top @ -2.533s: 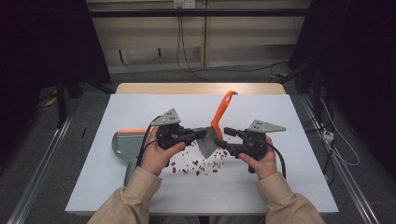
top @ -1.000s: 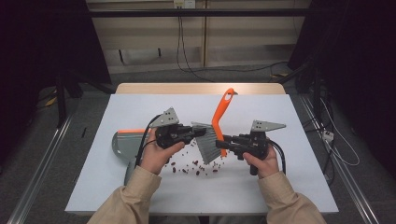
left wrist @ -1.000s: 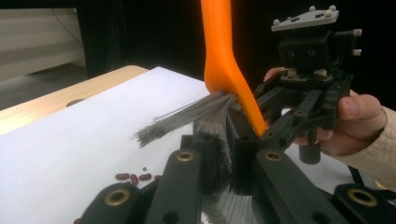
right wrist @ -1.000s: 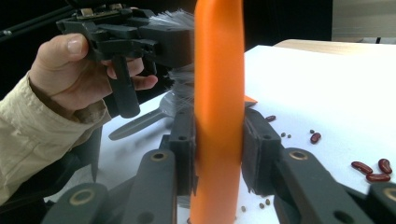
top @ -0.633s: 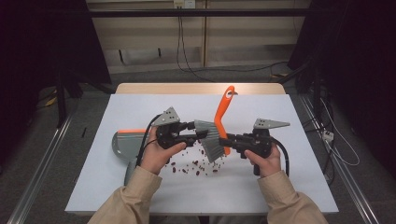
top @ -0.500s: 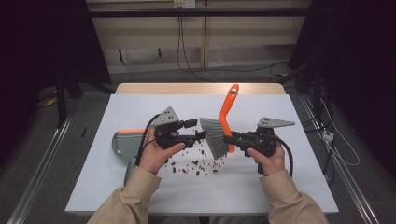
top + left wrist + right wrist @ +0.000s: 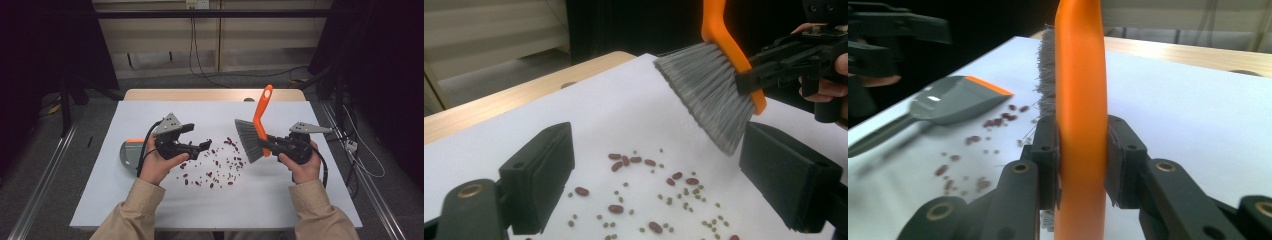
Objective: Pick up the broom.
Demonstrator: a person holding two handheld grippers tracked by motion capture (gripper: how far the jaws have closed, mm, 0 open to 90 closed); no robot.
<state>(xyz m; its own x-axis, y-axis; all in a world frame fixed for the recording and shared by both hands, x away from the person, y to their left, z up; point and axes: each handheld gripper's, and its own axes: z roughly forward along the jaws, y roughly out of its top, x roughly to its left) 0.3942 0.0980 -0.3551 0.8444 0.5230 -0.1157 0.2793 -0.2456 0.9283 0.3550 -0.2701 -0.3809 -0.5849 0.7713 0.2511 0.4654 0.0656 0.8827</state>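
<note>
I am holding one pair of tongs in each hand above a white sheet (image 7: pixel 215 200) that is covering most of the table; its near edge is lying just ahead of my sleeves, and bare white surface is stretching between that edge and the spill. Scattered beans (image 7: pixel 215 167), dark red with some small greenish grains among them, are lying loose on the sheet between my hands, none of them in any container. My left gripper (image 7: pixel 197 137) is hovering at the spill's left edge; its jaws have just been opening and are now standing spread, with nothing between them. In the left gripper view the beans (image 7: pixel 649 200) are showing on the sheet between and beyond those two black pads. My right gripper (image 7: pixel 265 145) is pinching the brush (image 7: pixel 255 132) by its orange handle, pads pressing on both sides, as the right gripper view is showing (image 7: pixel 1080 150). The brush is hanging in the air at the spill's right edge, clear of the sheet, its long axis running away from me and tilting slightly right, handle tip pointing to the far edge, grey bristles (image 7: pixel 247 140) fanning left and down toward the beans. Left of my left hand, the grey dustpan (image 7: pixel 131 152) with an orange lip is lying on the sheet near its left edge; I cannot tell whether it is holding anything. Farther off, open white sheet is running to the wooden table edge (image 7: pixel 210 95).
</note>
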